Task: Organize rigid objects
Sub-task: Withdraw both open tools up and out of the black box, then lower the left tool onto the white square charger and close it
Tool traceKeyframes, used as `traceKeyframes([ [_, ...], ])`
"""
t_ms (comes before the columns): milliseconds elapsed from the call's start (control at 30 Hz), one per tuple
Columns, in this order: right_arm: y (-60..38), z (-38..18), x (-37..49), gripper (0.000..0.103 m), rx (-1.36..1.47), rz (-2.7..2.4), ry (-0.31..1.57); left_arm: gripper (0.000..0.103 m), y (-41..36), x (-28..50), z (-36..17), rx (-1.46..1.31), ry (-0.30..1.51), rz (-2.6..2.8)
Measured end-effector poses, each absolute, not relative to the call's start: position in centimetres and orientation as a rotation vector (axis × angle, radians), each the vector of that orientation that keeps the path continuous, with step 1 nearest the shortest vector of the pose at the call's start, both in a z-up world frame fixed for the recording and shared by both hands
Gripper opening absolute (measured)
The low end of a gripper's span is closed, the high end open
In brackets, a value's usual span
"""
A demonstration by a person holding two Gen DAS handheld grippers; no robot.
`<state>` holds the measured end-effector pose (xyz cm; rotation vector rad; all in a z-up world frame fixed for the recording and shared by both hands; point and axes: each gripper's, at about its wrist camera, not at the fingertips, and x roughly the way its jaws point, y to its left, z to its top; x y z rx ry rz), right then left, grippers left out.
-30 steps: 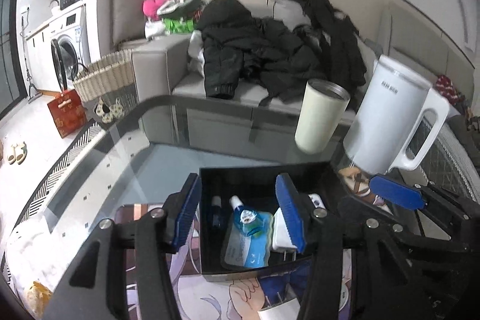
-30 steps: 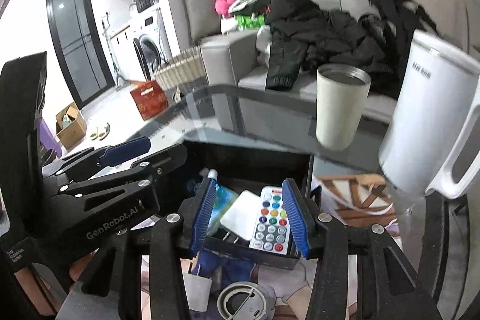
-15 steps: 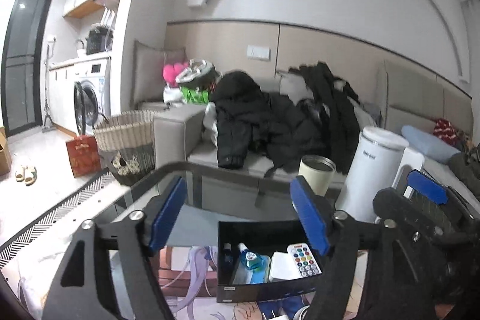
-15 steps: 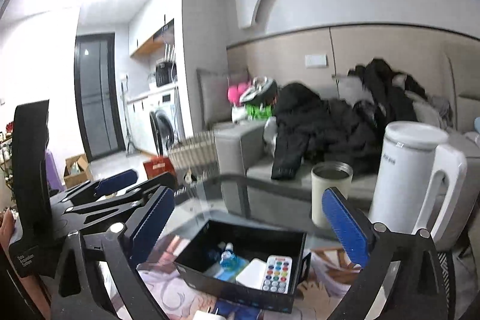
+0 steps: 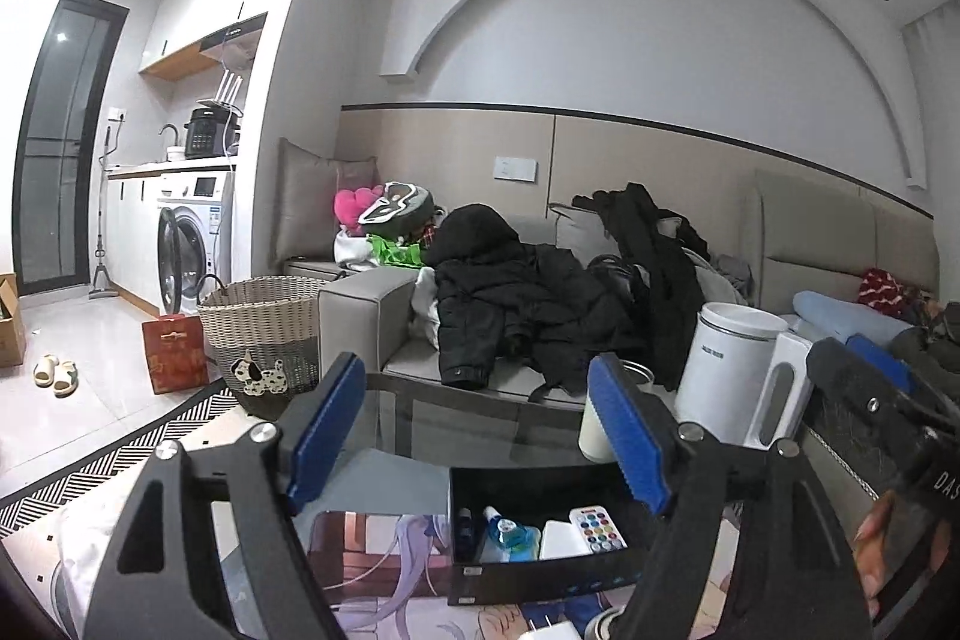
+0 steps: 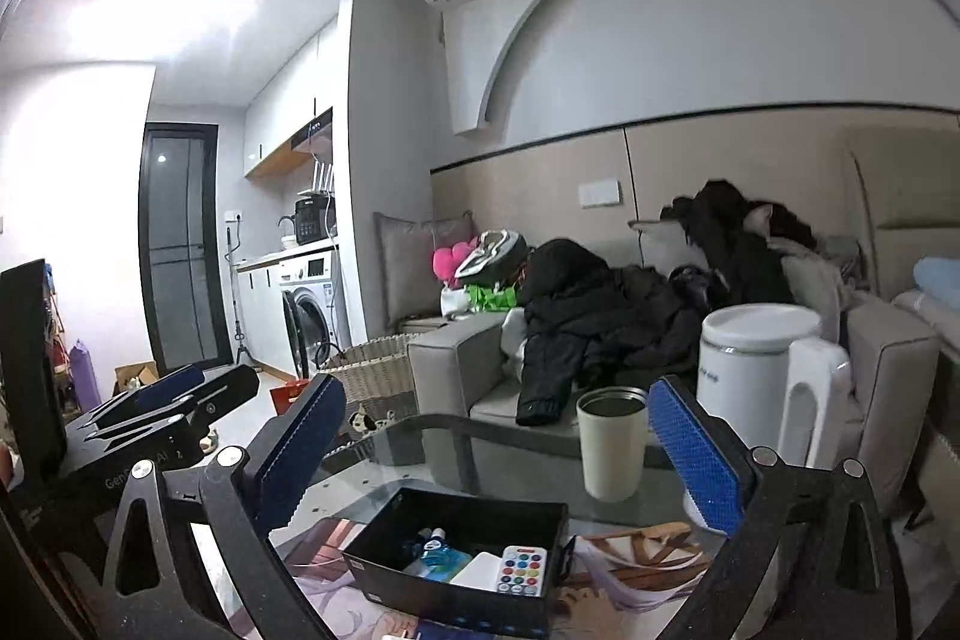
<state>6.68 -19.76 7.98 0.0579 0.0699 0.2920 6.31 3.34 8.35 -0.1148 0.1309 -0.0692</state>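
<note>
A black open box (image 5: pixel 462 487) (image 6: pixel 474 511) sits on the glass table. Inside lie a white remote with coloured buttons (image 5: pixel 597 527) (image 6: pixel 523 570), a white block (image 5: pixel 559 540), a blue bottle (image 5: pixel 507 533) (image 6: pixel 433 549) and a dark small bottle (image 5: pixel 465 526). My left gripper (image 5: pixel 480 436) is open and empty, raised well above and behind the box. My right gripper (image 6: pixel 498 451) is open wide and empty, also raised above the box. A white charger plug (image 5: pixel 549 628) lies in front of the box.
A cream tumbler (image 6: pixel 612 445) and a white kettle (image 6: pixel 762 382) stand at the table's far right. A printed mat (image 5: pixel 384 568) lies under the box. A sofa with black coats (image 5: pixel 528 304) is behind the table; a wicker basket (image 5: pixel 264 334) stands on the floor at left.
Both grippers have pulled up and back from the box and opened wider. The remote now lies in the box, free of the right gripper's fingers.
</note>
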Motion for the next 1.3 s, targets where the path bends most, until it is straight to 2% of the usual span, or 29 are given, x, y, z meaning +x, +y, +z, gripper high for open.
traceKeyframes([
  [367,-20.0,7.5,5.1,0.103,0.0,0.302,0.079,0.077,1.7,6.6,7.2,-0.077,0.199,-0.111],
  [633,-19.7,6.7,6.3,0.103,-0.016,0.31,0.136,0.077,0.1,8.3,4.9,-0.066,0.349,-0.148],
  [1300,-20.2,1.5,10.8,0.103,-0.032,0.303,0.419,0.077,-3.6,10.9,-0.9,0.036,0.623,-0.209],
])
